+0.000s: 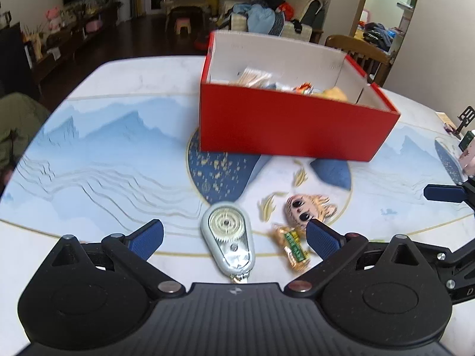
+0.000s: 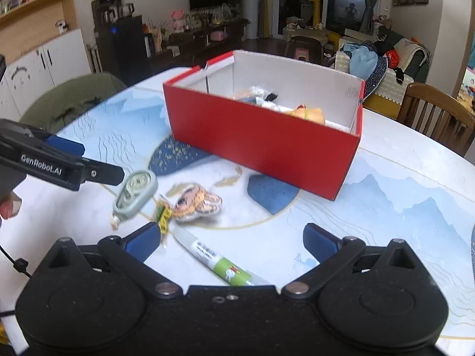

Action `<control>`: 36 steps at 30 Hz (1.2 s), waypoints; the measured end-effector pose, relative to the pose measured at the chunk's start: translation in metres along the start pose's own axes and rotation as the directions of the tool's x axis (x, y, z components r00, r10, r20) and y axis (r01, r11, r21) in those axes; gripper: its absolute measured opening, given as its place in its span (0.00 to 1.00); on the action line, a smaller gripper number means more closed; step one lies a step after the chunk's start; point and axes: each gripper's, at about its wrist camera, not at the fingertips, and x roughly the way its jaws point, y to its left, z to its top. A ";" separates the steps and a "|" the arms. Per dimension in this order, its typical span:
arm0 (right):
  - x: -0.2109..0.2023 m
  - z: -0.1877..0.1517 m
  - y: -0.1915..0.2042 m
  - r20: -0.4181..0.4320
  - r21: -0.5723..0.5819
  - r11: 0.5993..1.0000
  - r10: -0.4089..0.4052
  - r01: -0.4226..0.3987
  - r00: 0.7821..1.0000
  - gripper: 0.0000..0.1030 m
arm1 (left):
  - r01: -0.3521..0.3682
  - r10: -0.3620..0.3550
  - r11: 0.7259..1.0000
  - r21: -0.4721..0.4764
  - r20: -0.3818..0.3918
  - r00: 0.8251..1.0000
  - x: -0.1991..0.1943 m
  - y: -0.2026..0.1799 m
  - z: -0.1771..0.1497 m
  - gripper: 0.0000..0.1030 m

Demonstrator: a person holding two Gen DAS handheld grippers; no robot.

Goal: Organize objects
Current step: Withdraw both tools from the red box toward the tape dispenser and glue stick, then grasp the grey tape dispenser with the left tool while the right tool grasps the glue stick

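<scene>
A red box (image 1: 285, 124) (image 2: 261, 145) with white inner walls stands on the table and holds several small items. In front of it lie a grey correction-tape dispenser (image 1: 228, 238) (image 2: 135, 192), a small tiger-like figure (image 1: 308, 209) (image 2: 197, 201), a yellow-green snack packet (image 1: 292, 244) (image 2: 162, 218) and a white-and-green glue tube (image 2: 221, 262). My left gripper (image 1: 236, 237) hangs open above the dispenser and the packet, its pads apart from both. My right gripper (image 2: 231, 241) is open over the glue tube, not pressing on it.
The oval table (image 1: 104, 160) (image 2: 400, 207) bears a blue mountain pattern. Wooden chairs (image 1: 356, 50) (image 2: 436, 112) stand behind it, and a green-draped chair (image 2: 71, 98) sits at the left. Small items (image 1: 466, 145) lie at the table's right edge. A living room lies beyond.
</scene>
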 end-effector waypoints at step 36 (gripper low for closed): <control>0.058 -0.022 -0.009 -0.152 -0.038 0.998 0.037 -0.043 0.988 0.67 | -0.103 0.108 0.993 0.055 -0.101 0.989 0.070 0.005 -0.012 1.00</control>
